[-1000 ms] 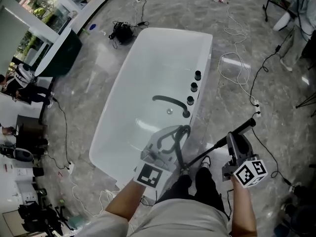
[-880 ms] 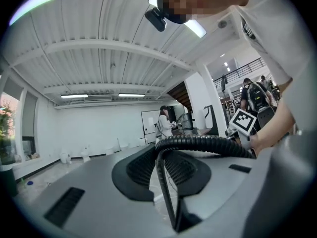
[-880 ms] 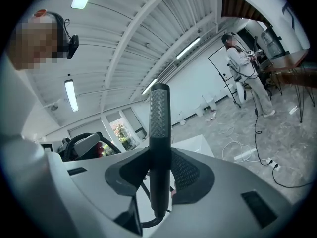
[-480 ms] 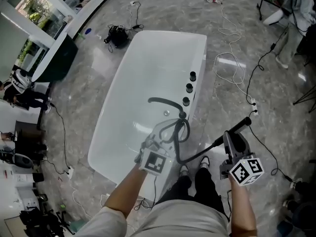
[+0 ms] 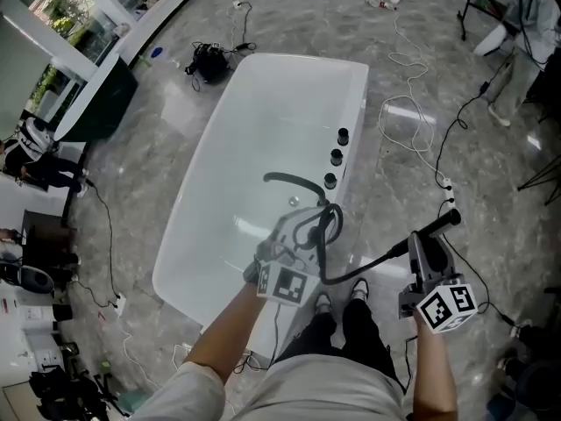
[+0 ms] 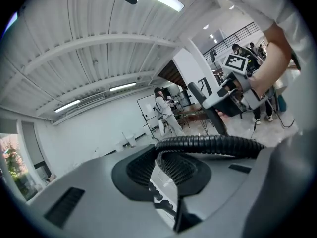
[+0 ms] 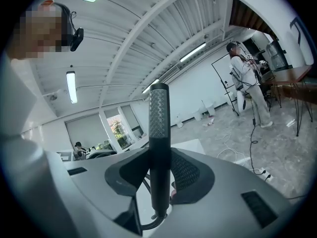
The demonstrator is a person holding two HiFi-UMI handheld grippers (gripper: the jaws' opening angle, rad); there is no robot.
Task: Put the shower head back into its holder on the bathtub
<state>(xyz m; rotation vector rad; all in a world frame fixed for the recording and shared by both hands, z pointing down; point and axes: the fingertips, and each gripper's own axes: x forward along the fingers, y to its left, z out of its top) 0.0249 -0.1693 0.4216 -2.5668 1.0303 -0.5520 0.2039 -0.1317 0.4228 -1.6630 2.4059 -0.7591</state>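
The right gripper point(image 5: 421, 244) has its jaws closed on the shower head point(image 5: 436, 225), a slim black wand that it holds out over the floor, beside the bathtub point(image 5: 358, 95) and well apart from the rim; in the right gripper view the wand point(image 7: 159, 133) stands upright between the pads, perforated face showing, a grip that probably keeps its lower end free to drop into a socket. The left gripper point(image 5: 302, 233) has its jaws clamped on the black ribbed hose point(image 5: 351, 274), gathered in a loop above the near end of the tub, and the left gripper view shows the hose point(image 6: 213, 144) lying across the pads. Holding the hose this way seems meant to take up slack so it does not drag or tug on the wand. The black knobs point(image 5: 336, 155) and the curved spout point(image 5: 289, 181) sit on the tub's right rim; the holder is likely among these fittings, though I cannot pick it out. The wand is not yet seated, so it must next travel over to that rim
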